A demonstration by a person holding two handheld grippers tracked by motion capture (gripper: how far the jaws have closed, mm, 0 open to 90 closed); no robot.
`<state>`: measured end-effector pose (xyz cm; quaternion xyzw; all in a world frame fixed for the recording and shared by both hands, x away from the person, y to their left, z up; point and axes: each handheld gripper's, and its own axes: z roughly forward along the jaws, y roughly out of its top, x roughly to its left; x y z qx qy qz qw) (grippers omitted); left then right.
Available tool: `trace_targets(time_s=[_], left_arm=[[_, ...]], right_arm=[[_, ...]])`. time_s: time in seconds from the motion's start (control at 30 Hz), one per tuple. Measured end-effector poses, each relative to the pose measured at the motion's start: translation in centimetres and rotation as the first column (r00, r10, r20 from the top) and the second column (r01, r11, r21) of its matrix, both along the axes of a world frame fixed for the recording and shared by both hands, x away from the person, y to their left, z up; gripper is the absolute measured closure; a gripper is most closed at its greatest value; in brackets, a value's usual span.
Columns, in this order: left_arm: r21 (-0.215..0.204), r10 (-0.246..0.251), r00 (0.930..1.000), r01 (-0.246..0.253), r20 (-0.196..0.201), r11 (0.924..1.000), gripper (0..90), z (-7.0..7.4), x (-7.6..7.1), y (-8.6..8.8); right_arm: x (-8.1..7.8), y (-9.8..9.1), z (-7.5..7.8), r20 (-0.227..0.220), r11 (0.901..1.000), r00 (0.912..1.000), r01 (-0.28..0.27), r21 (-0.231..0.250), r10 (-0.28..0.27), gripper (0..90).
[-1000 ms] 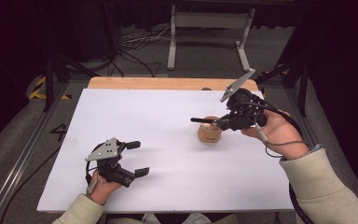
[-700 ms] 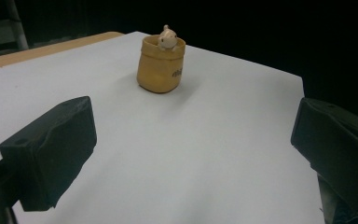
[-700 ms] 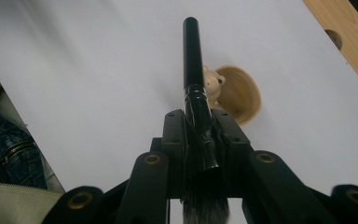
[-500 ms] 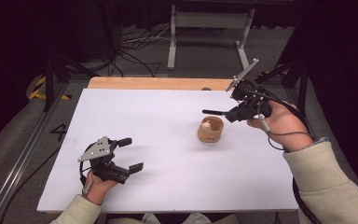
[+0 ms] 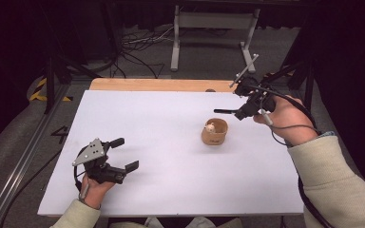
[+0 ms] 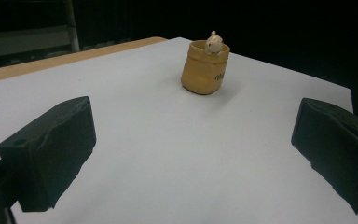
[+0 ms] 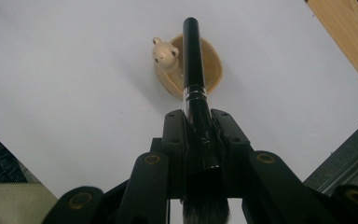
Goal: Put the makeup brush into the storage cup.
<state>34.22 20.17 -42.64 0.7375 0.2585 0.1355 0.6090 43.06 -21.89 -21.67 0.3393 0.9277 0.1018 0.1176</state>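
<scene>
Showing partial dark lettering, tan cup (image 6: 205,72) stands upright.

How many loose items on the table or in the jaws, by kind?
Tan bear-figure holder cup: 1
Black-handled makeup brush, clamped in the right gripper: 1
Held by the left gripper, jaws open: 0
Total: 2

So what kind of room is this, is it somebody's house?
Probably not a house: it looks like a lab or recording studio. A plain white table stands among dark curtains, loose cables trail over the grey floor, and a metal stand sits behind.
</scene>
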Motion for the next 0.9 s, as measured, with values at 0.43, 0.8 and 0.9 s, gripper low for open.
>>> trace_targets(time_s=[0.43,0.8,0.9], left_arm=[[0.032,0.048,0.9988,-0.048,0.01,0.9983,0.5,0.0,-0.7,1.0],[0.046,0.078,0.9969,-0.078,0.007,0.9959,0.4,-0.2,-1.6,2.2],[0.042,0.085,0.9964,-0.085,0.006,0.9955,0.4,-0.2,-1.7,2.3]], right_arm=[[1.5,0.5,-0.6,-0.053,0.9979,0.9982,0.026,-0.059,-0.029,77.1],[3.0,1.3,-1.9,-0.133,0.9908,0.99,0.03,-0.132,-0.048,77.1],[3.4,1.5,-2.5,-0.153,0.9885,0.9868,0.031,-0.148,-0.054,77.1]])
